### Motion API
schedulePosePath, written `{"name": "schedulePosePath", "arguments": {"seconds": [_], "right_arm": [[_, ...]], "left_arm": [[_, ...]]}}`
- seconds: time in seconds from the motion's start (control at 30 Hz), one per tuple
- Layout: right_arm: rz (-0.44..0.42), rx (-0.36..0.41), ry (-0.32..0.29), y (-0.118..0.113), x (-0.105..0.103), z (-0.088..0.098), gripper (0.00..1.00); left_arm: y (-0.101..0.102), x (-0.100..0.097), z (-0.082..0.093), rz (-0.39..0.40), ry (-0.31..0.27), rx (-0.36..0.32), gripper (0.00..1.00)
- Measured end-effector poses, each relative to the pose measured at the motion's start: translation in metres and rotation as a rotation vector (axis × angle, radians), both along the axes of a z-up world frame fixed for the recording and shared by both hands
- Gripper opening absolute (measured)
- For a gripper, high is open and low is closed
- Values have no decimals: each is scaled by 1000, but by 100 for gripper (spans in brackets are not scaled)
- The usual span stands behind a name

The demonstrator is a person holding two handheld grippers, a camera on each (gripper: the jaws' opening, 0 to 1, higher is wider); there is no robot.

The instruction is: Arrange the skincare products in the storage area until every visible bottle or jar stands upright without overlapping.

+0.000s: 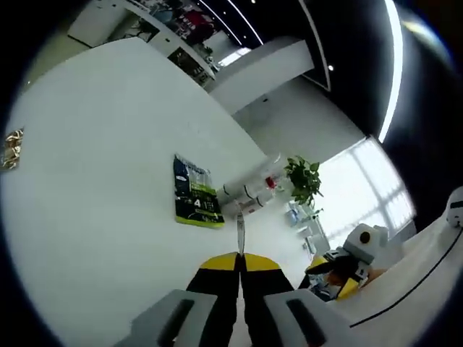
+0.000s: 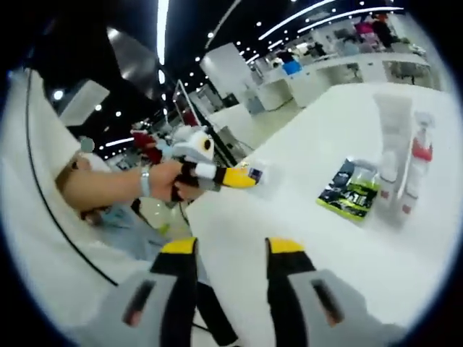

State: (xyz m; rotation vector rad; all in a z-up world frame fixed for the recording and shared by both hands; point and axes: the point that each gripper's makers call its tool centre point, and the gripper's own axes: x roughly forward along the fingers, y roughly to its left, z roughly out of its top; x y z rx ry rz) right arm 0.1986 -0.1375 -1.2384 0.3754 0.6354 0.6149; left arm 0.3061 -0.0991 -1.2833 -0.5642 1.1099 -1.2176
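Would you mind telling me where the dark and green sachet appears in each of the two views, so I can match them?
Left gripper view: the dark and green sachet lies flat on the white table, just left of centre, above the tool's jaws.
Right gripper view: the sachet lies right of centre.
Shared landmark: the white tubes and bottles right beside the sachet.

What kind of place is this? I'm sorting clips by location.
Probably a large open hall or showroom: long white table, ceiling light strips, more white counters behind, a potted plant.
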Motion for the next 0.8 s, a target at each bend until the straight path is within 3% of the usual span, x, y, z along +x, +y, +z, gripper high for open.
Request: {"name": "schedulePosePath", "arguments": {"seconds": [0.2, 0.4, 0.6, 0.8], "right_arm": [[-67, -44, 19, -10, 4, -7, 43], [-107, -105, 79, -13, 2, -23, 47], [-170, -147, 111, -16, 3, -32, 56], [-214, -124, 158, -2, -1, -43, 54]], "left_arm": [[-9, 11, -9, 2, 10, -7, 0], [-14, 44, -28, 12, 33, 22, 0], [-21, 62, -41, 2, 57, 30, 0], [-24, 81, -61, -42, 101, 67, 1]]}}
